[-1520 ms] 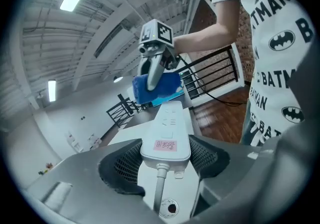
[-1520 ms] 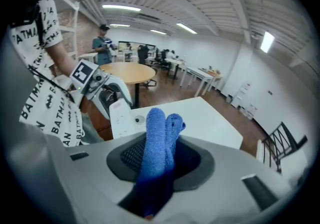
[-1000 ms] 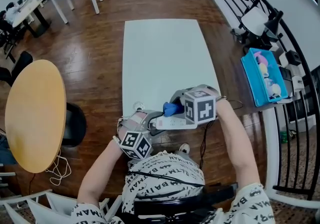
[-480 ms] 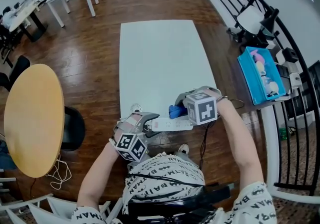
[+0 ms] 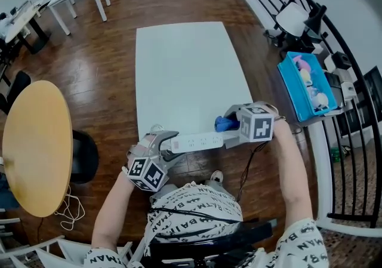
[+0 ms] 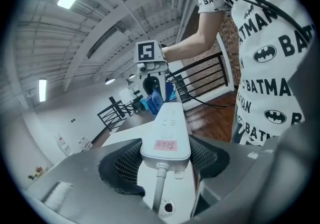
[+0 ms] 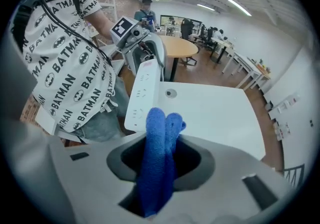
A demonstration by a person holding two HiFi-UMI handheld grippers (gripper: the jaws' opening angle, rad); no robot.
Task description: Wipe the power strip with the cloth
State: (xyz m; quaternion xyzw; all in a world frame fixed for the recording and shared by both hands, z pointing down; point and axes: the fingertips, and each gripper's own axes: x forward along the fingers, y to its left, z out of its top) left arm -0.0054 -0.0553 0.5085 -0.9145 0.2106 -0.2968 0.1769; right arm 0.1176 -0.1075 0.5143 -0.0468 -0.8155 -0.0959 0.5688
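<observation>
— How did the room look?

— A long white rectangular surface (image 5: 185, 70) stood on a dark, shiny wooden floor (image 5: 107, 40). A round yellow table (image 5: 36, 141) was at the left. A black railing (image 5: 358, 183) and a blue box (image 5: 288, 91) were at the right.

— And the task's things?

— The power strip (image 5: 197, 140) was a long, smooth white bar with rounded corners. It was held along the near edge of the surface. The left gripper (image 5: 169, 142) had its jaws wide apart, and they pressed on both sides of the strip's cable end. The cloth (image 5: 225, 123) was blue, thick and fuzzy, folded into a bundle. The right gripper (image 5: 231, 131) had its jaws closed on the cloth, which was at the other end of the strip.

— What was different from one second before?

— At that time the cloth was near the middle of the strip, close to the left gripper. It had since moved to the far end, so more of the white casing was visible.
</observation>
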